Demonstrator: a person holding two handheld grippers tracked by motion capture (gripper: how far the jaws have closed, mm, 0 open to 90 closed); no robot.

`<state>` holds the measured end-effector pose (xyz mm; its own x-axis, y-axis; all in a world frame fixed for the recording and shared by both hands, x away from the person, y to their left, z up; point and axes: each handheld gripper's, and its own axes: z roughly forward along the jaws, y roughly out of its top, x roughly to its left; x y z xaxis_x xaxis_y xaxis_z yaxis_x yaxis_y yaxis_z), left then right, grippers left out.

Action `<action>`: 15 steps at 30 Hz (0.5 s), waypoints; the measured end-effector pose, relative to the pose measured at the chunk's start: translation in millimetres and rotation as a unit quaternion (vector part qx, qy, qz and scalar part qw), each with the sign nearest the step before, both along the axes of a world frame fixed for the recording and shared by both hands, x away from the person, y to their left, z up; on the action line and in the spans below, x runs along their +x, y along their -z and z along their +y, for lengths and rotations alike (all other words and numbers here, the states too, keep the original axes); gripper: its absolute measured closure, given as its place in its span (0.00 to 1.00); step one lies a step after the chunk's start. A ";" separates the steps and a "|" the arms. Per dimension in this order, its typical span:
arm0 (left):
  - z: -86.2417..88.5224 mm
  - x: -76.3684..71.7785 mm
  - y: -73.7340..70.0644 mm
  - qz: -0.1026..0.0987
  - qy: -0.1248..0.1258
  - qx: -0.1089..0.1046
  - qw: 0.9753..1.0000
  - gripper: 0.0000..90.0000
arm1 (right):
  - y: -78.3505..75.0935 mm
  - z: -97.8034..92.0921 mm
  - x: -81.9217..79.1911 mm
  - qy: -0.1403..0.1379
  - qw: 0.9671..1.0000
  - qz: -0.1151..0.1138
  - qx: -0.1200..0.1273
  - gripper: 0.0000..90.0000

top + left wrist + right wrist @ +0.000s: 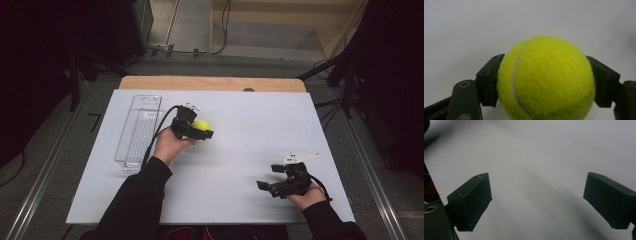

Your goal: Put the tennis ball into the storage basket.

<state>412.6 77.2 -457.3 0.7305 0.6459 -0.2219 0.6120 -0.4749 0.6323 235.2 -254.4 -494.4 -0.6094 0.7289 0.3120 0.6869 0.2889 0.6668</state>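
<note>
A yellow-green tennis ball (546, 78) sits close to the camera, clamped between the two black jaws of the left gripper (546, 82). One jaw presses its left side and the other its right, both touching the felt. A pale curved seam runs down the ball's left half, from the top to the bottom edge of the picture. The ball's underside is cut off, so whether it rests on the white table (474, 30) or hangs just above it cannot be told. The table spreads plain and pale behind it.

Black sleeves (142, 192), black hand-held grippers (192, 131), each trailing a black cable (156, 135).
</note>
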 end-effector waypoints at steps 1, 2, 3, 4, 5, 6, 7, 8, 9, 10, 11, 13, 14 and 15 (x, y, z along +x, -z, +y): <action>0.8 -0.8 -4.8 0.002 0.000 -0.001 1.000 0.28 | 0.0 0.1 0.0 0.000 1.000 0.000 0.000 0.07; 1.3 -1.1 -7.3 0.003 0.000 -0.003 1.000 0.28 | 0.0 0.1 0.0 0.000 1.000 0.000 0.000 0.07; 2.2 -1.3 -10.1 0.004 0.002 -0.001 1.000 0.28 | -0.1 0.1 -0.1 0.000 1.000 0.000 0.000 0.07; 2.8 -1.7 -12.6 0.004 0.002 -0.003 1.000 0.28 | -0.1 0.0 0.0 0.000 1.000 0.000 0.000 0.07; 3.1 -2.5 -15.2 0.004 0.002 -0.006 1.000 0.28 | 0.0 -0.1 0.1 0.000 1.000 0.000 0.000 0.07; 3.7 -3.0 -18.1 0.005 0.004 -0.008 1.000 0.28 | -0.1 0.0 0.0 0.000 1.000 0.000 0.000 0.07; 3.7 -3.0 -18.1 0.005 0.004 -0.008 1.000 0.28 | -0.1 0.0 0.0 0.000 1.000 0.000 0.000 0.07; 4.6 -4.1 -24.2 0.007 0.004 -0.010 1.000 0.28 | -0.2 0.2 -0.1 0.001 1.000 0.000 0.001 0.07; 5.4 -4.7 -27.5 0.007 0.004 -0.011 1.000 0.28 | -0.2 0.3 -0.1 0.000 1.000 0.000 0.001 0.07; 5.4 -4.7 -27.5 0.007 0.004 -0.011 1.000 0.28 | -0.2 0.3 -0.1 0.000 1.000 0.000 0.001 0.07; 6.6 -5.9 -34.0 0.008 0.003 -0.012 1.000 0.28 | -0.3 0.3 -0.1 0.001 1.000 0.000 0.001 0.07; 7.3 -7.5 -39.7 0.007 0.002 -0.013 1.000 0.28 | -0.3 0.1 -0.1 0.001 1.000 0.000 0.001 0.07; 7.7 -8.1 -42.2 0.007 0.003 -0.012 1.000 0.28 | -0.3 0.1 -0.1 0.000 1.000 0.000 0.001 0.07; 8.1 -8.9 -44.4 0.005 0.003 -0.012 1.000 0.28 | -0.3 0.2 -0.1 0.001 1.000 0.001 0.001 0.07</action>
